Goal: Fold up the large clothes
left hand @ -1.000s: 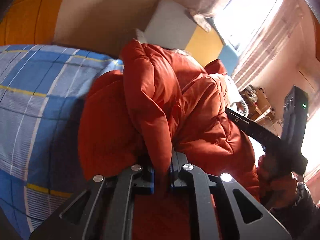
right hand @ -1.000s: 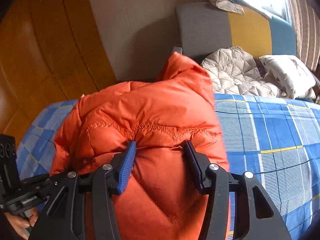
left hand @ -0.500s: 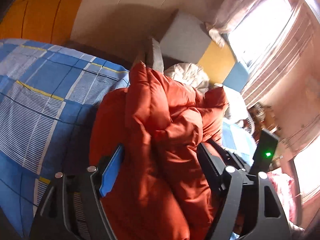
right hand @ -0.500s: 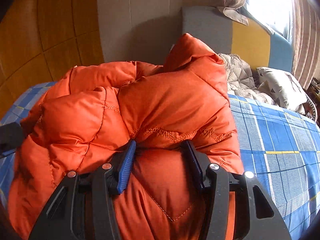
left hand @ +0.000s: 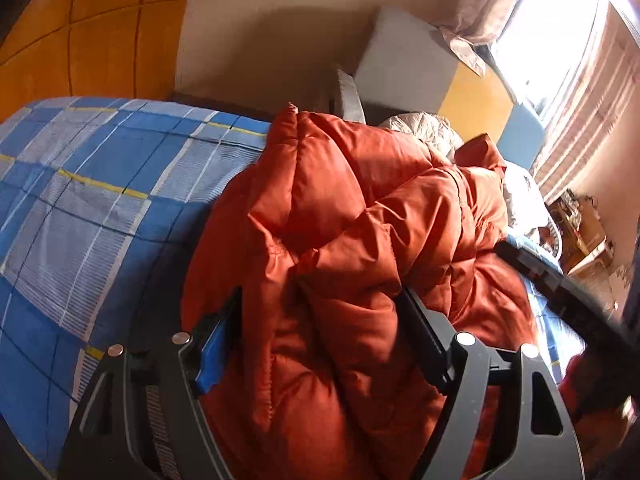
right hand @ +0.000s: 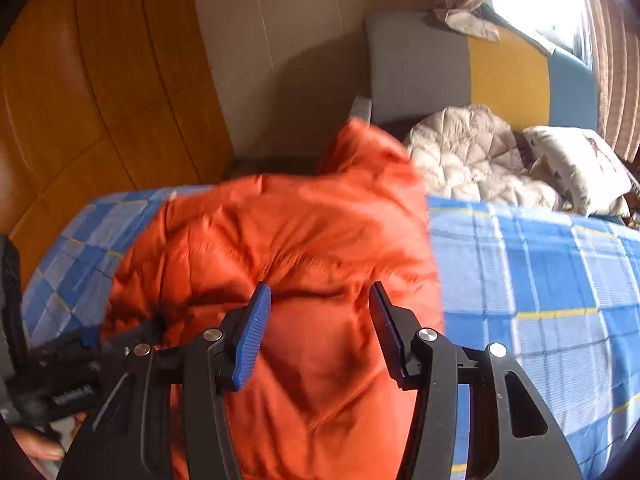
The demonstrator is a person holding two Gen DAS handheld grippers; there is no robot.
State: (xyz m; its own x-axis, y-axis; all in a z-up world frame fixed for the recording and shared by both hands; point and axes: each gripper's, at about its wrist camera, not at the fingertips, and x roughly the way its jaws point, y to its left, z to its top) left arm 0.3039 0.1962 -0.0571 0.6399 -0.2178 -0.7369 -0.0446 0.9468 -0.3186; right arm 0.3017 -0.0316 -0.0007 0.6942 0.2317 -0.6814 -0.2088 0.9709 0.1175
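Note:
An orange puffer jacket lies bunched and folded on a bed with a blue plaid cover. My left gripper is open, its jaws wide on either side of a thick fold of the jacket. In the right wrist view the jacket fills the middle. My right gripper is open too, its jaws spread over the jacket's near part. The left gripper's body shows at the right wrist view's lower left. The right gripper's body shows at the left wrist view's right edge.
A beige quilted garment and a patterned pillow lie at the bed's head. A grey, yellow and blue headboard stands behind, with a bright window above. The plaid cover lies right of the jacket. Orange wood panelling is at left.
My left gripper was shut on a jacket fold a second ago and has opened wide. The jacket has dropped and settled lower on the bed. The right gripper stays open.

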